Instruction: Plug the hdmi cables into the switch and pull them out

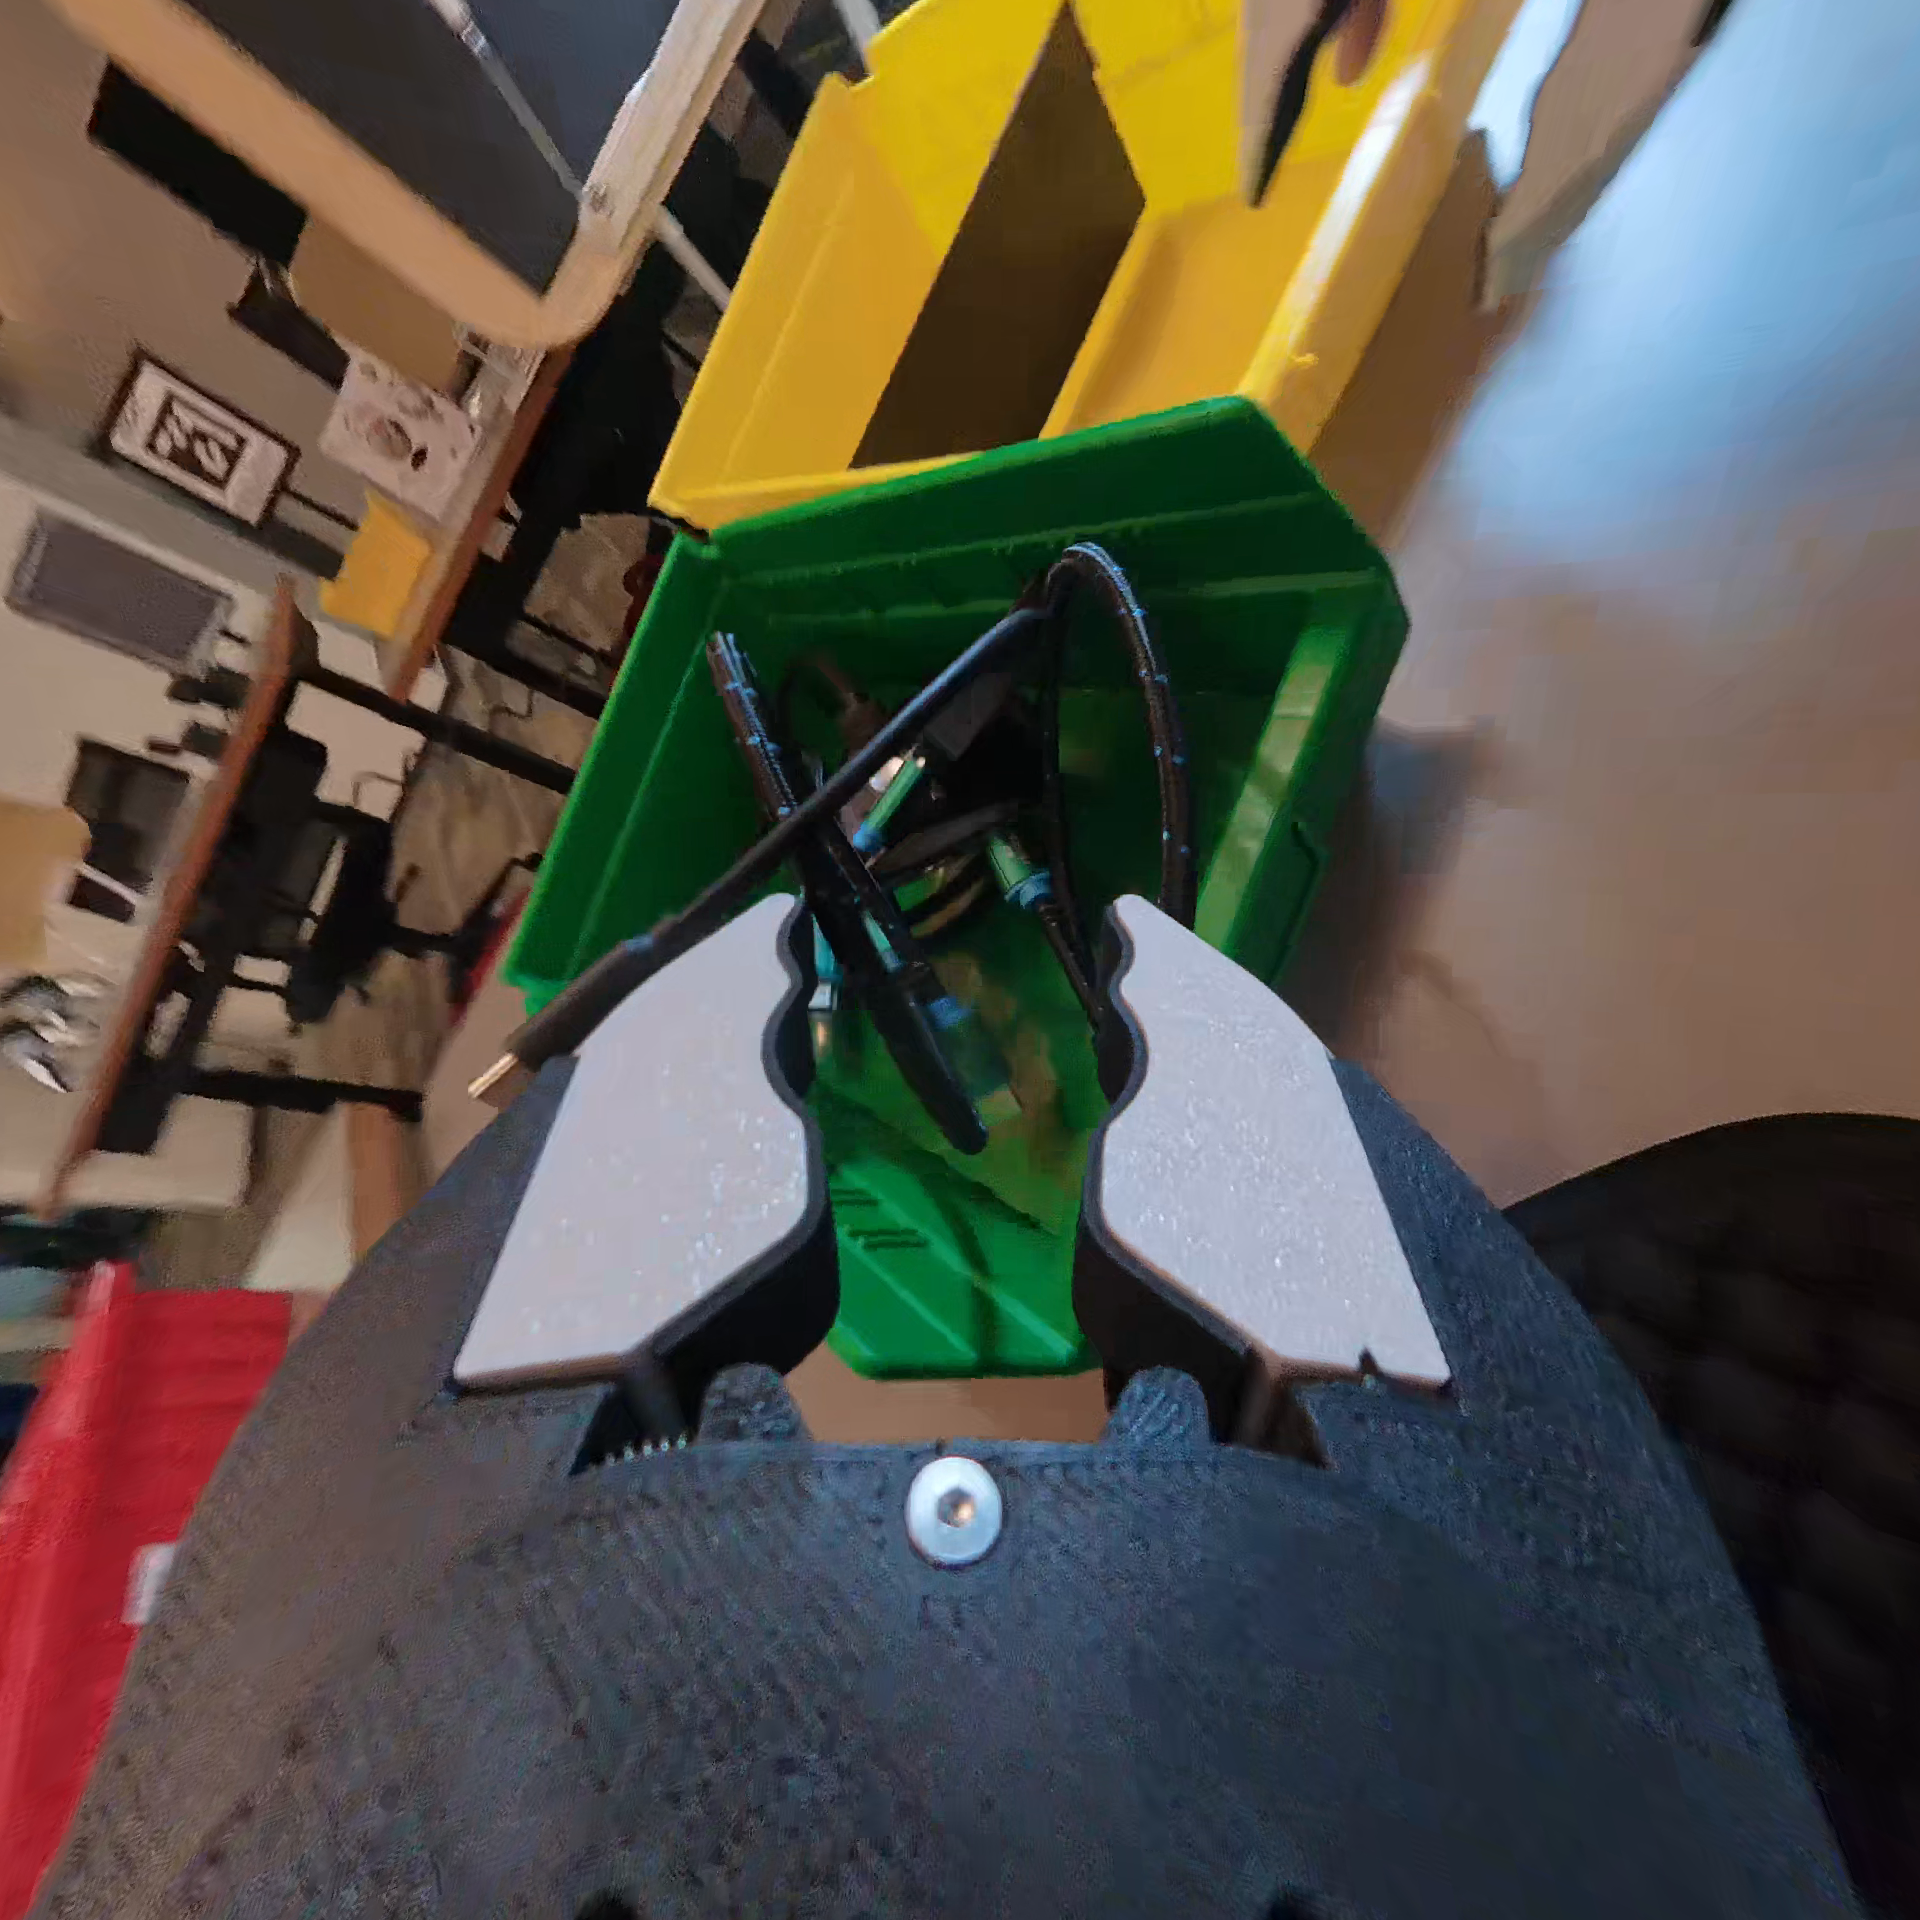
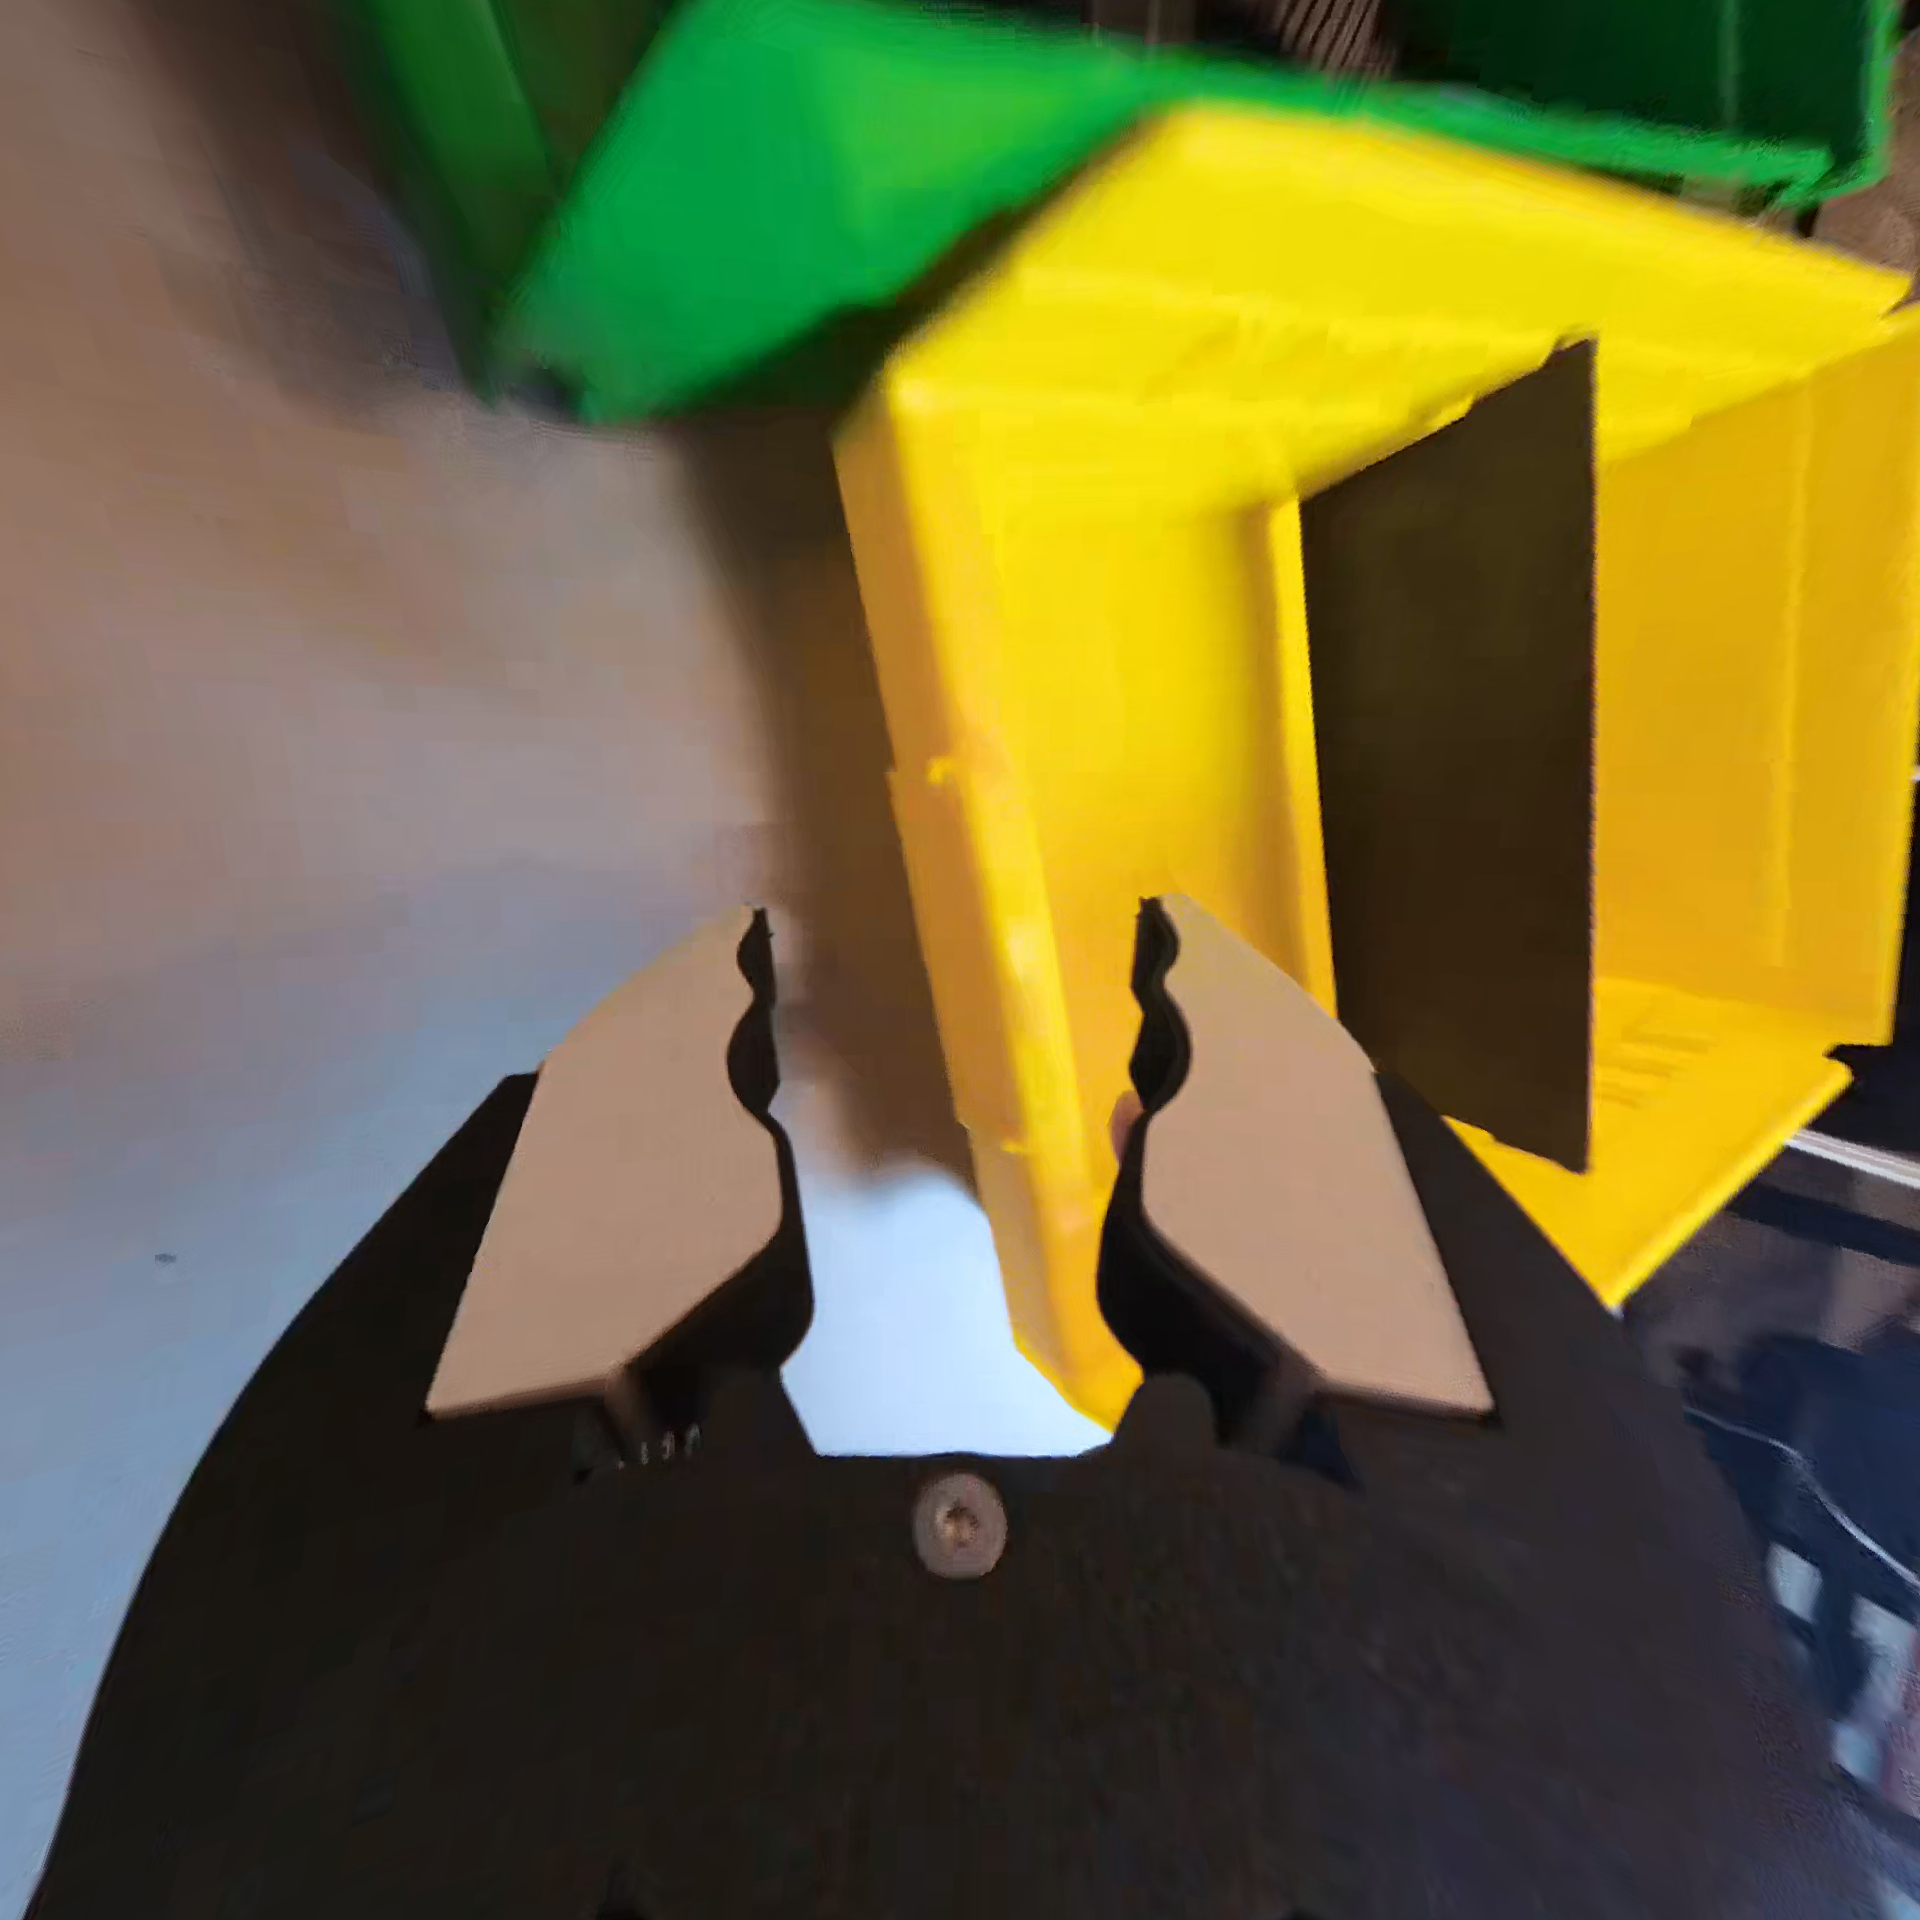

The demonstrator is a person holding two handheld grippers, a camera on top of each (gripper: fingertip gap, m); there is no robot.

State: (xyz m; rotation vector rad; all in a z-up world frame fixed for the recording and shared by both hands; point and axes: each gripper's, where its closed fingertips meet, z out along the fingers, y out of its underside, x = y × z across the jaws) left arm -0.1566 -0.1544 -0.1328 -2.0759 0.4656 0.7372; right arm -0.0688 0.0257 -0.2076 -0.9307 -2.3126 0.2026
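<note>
In the left wrist view a green bin (image 1: 1299, 727) holds a tangle of black cables (image 1: 1122, 665) and a small dark device among them, hard to make out. One thin black cable with a gold plug (image 1: 509, 1065) hangs out over the bin's left wall. My left gripper (image 1: 954, 920) is open, its tips over the bin's near end, holding nothing. In the right wrist view my right gripper (image 2: 954, 914) is open and empty, beside the left wall of a yellow bin (image 2: 1039, 623). The view is blurred.
The yellow bin (image 1: 831, 312) stands just behind the green one on a tan table (image 1: 1610, 675) and has a dark divider (image 2: 1455, 779). The green bin (image 2: 779, 208) shows at the top of the right view. Shelving and a red object (image 1: 94, 1558) lie left.
</note>
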